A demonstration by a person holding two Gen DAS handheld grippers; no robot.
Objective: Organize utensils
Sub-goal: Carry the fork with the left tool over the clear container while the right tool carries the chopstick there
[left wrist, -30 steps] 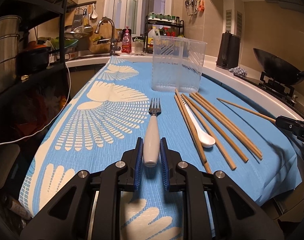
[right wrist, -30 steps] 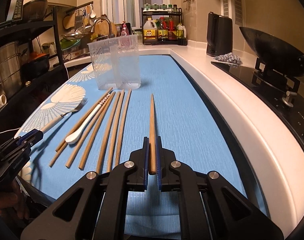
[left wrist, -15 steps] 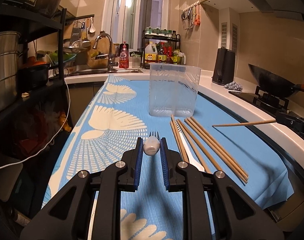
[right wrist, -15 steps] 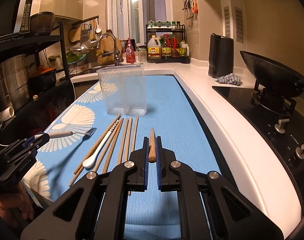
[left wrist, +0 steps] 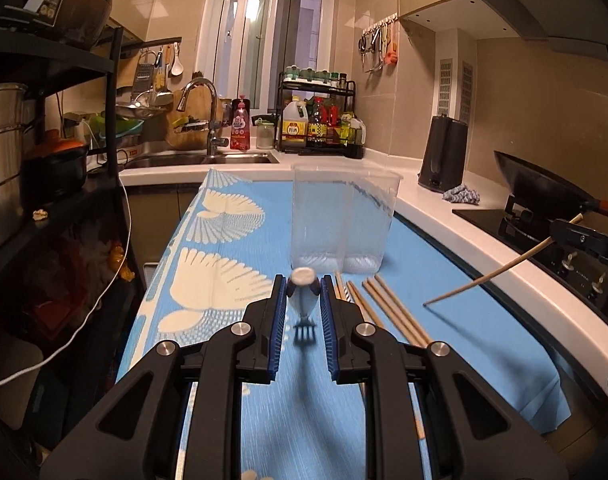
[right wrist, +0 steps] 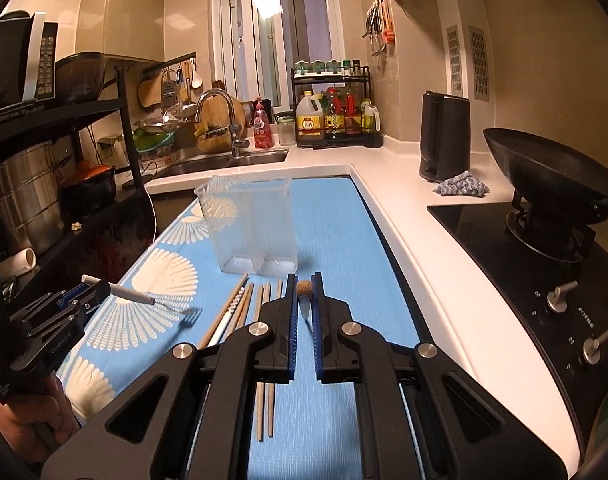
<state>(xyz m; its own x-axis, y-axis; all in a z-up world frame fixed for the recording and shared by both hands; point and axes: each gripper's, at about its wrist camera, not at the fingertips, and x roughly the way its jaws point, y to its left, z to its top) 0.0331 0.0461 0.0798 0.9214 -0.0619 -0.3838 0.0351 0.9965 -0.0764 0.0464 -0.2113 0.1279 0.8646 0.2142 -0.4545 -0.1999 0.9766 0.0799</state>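
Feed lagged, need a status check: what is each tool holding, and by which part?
Left tool: fork by its white handle. Right tool: one chopstick near its thick end.

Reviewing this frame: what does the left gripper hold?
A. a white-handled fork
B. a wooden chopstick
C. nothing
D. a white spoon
A. The left gripper has its jaws closed on the white-handled fork, tines hanging down above the blue cloth; the right wrist view shows the same fork lifted clear of it.

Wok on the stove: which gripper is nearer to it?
Right. The right gripper, shut on a chopstick, hangs on the cloth's stove side, nearest the wok; the left gripper, holding the fork, is farther off, beyond the loose chopsticks.
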